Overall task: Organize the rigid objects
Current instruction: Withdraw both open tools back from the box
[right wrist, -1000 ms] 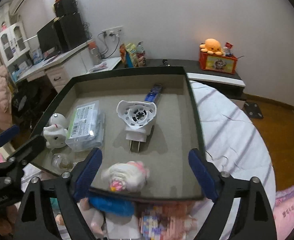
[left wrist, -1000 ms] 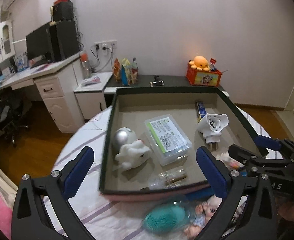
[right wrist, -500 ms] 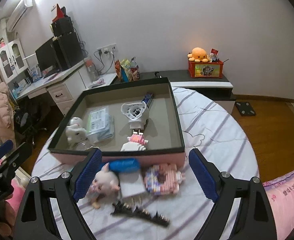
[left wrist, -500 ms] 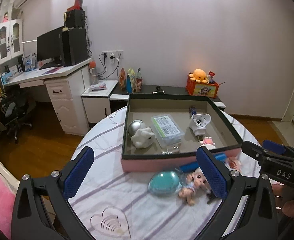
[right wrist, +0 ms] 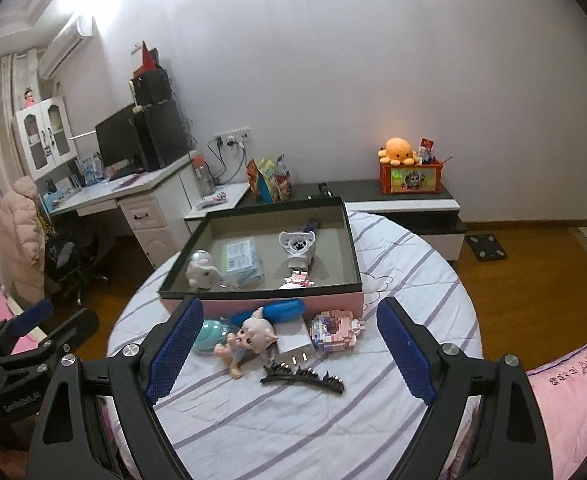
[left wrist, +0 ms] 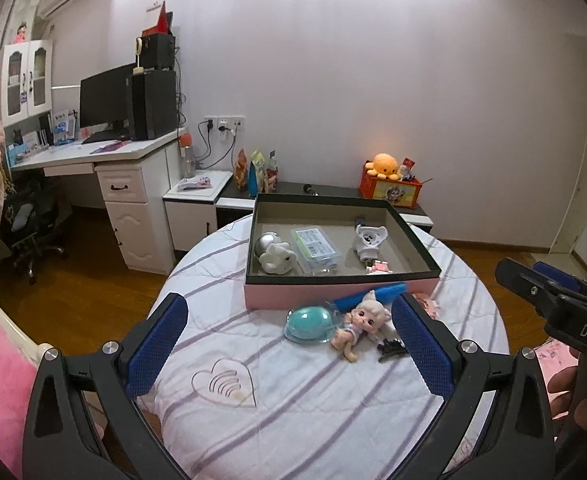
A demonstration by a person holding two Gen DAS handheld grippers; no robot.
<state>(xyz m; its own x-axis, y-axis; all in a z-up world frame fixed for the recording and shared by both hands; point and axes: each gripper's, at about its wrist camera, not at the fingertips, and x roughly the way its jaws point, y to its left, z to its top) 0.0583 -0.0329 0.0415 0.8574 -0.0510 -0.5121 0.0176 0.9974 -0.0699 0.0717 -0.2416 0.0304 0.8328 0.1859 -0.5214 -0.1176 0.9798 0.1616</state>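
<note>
A pink box with a dark rim [left wrist: 428, 261] [right wrist: 352, 252] sits on the round striped table. Inside lie a white figurine [left wrist: 278, 257], a clear case [left wrist: 315, 243], a white plug device [right wrist: 298, 245] and a small pink block piece [right wrist: 298, 279]. In front of the box lie a teal dome [left wrist: 308, 320], a doll [right wrist: 249, 338], a blue case [right wrist: 282, 309], a white charger [right wrist: 295, 344], a pink block toy [right wrist: 335, 330] and a black hair clip [right wrist: 303, 373]. My left gripper [left wrist: 289, 354] and right gripper [right wrist: 287, 354] are open, empty and held back above the table's near side.
A white desk [left wrist: 93, 160] with a monitor stands at the left. A low dark cabinet [right wrist: 405, 196] with an orange box and plush octopus stands behind the table. A pink bed edge [right wrist: 573, 392] is at the right. Wooden floor surrounds the table.
Both grippers have pulled back and up from over the box. The pink block piece, near the right gripper a second ago, now lies in the box.
</note>
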